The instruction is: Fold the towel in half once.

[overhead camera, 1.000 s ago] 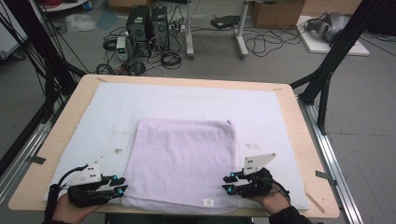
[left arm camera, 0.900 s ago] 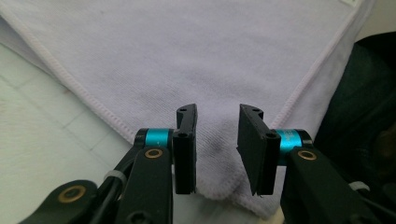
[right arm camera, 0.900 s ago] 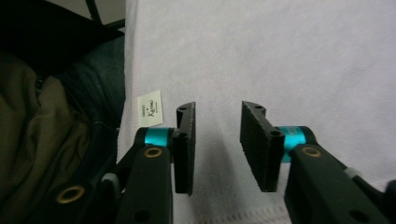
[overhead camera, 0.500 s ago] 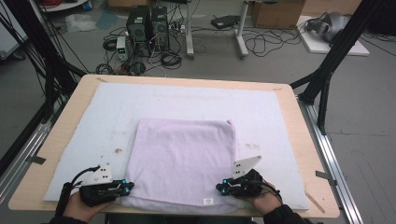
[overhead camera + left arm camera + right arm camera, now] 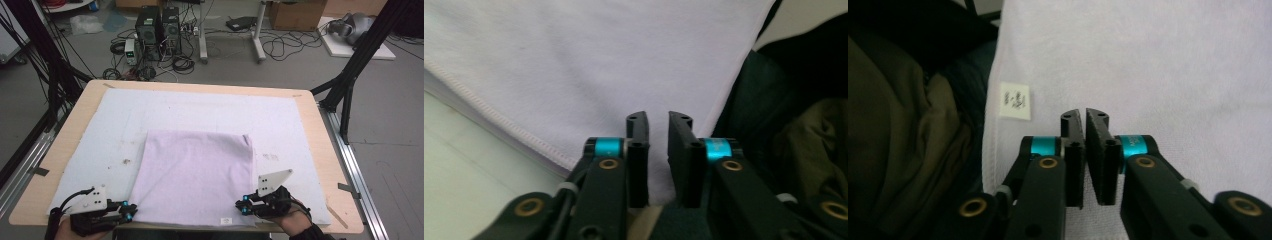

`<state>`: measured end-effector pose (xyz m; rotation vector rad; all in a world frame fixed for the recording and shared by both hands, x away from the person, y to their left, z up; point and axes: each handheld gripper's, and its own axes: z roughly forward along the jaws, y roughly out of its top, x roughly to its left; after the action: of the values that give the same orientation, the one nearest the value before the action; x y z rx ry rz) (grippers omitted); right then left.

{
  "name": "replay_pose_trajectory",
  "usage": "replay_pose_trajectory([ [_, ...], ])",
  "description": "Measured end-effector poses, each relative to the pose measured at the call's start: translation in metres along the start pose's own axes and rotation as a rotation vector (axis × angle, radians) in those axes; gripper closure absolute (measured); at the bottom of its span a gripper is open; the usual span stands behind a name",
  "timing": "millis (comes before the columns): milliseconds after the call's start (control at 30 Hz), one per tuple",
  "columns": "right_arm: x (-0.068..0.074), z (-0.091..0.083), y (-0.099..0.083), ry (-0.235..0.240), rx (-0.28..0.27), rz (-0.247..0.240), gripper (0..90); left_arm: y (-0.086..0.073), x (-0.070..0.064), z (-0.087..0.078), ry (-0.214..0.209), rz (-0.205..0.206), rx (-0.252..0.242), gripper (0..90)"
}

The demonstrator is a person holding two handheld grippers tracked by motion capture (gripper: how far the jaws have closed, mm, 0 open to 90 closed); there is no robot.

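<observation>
A folded lavender towel (image 5: 195, 170) lies flat on a white mat (image 5: 200, 107) on the wooden table (image 5: 322, 150). My left gripper (image 5: 131, 212) is at the towel's near left corner. In the left gripper view its jaws (image 5: 657, 120) stand a narrow gap apart with towel (image 5: 599, 60) fabric between them. My right gripper (image 5: 241, 207) is at the near right corner. Seen from the right gripper view, its jaws (image 5: 1084, 116) meet at the tips over the towel (image 5: 1148, 65), beside a small white label (image 5: 1014, 100).
The table's near edge runs just below both hands. The person's dark and olive clothing (image 5: 903, 150) lies past the towel's near edge. Black frame posts (image 5: 350, 85) flank the table. Computers and cables (image 5: 157, 30) sit on the floor beyond the far edge.
Both grippers have slid toward the table's near edge and in against the towel's near corners. The towel has kept its place.
</observation>
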<state>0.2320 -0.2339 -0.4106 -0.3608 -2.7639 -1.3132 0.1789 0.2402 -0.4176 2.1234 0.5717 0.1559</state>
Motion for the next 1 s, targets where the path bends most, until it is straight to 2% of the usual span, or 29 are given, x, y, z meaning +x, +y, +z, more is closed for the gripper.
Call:
replay_pose_trajectory([
  [67,-0.004,0.003,-0.007,-0.017,-0.006,0.024,78.0,-0.002,0.002,0.005,0.013,-0.007,0.008,73.5],
  [167,-0.017,0.006,-0.012,-0.054,-0.028,0.082,72.5,0.001,0.010,0.010,0.033,-0.010,-0.010,70.3],
  [233,-0.025,0.006,-0.012,-0.080,-0.031,0.092,68.4,0.004,0.017,0.013,0.048,-0.021,-0.025,67.9],
  [367,-0.042,0.001,-0.007,-0.136,-0.058,0.132,63.7,0.013,0.041,0.022,0.103,-0.048,-0.038,63.1],
  [500,-0.068,-0.007,0.004,-0.197,-0.059,0.145,61.0,0.030,0.070,0.027,0.139,-0.068,-0.062,62.4],
  [567,-0.083,-0.013,0.011,-0.235,-0.068,0.154,58.7,0.042,0.089,0.031,0.163,-0.082,-0.073,61.4],
  [667,-0.115,-0.023,0.025,-0.304,-0.080,0.176,56.7,0.058,0.118,0.039,0.194,-0.121,-0.072,60.4],
  [733,-0.134,-0.029,0.032,-0.337,-0.082,0.205,55.5,0.067,0.137,0.047,0.249,-0.136,-0.063,60.1],
  [767,-0.147,-0.031,0.036,-0.361,-0.089,0.229,55.5,0.071,0.147,0.051,0.258,-0.147,-0.054,59.5],
  [833,-0.163,-0.032,0.039,-0.369,-0.088,0.264,54.3,0.078,0.164,0.060,0.288,-0.190,-0.068,57.1],
  [867,-0.173,-0.031,0.041,-0.371,-0.082,0.284,54.3,0.081,0.169,0.064,0.294,-0.198,-0.073,54.1],
  [933,-0.182,-0.026,0.043,-0.355,-0.090,0.305,56.3,0.088,0.183,0.074,0.305,-0.255,-0.083,48.2],
  [967,-0.186,-0.022,0.043,-0.328,-0.095,0.321,61.2,0.090,0.189,0.078,0.295,-0.286,-0.081,44.8],
  [1000,-0.189,-0.018,0.042,-0.305,-0.083,0.320,69.9,0.092,0.193,0.083,0.278,-0.304,-0.074,46.8],
])
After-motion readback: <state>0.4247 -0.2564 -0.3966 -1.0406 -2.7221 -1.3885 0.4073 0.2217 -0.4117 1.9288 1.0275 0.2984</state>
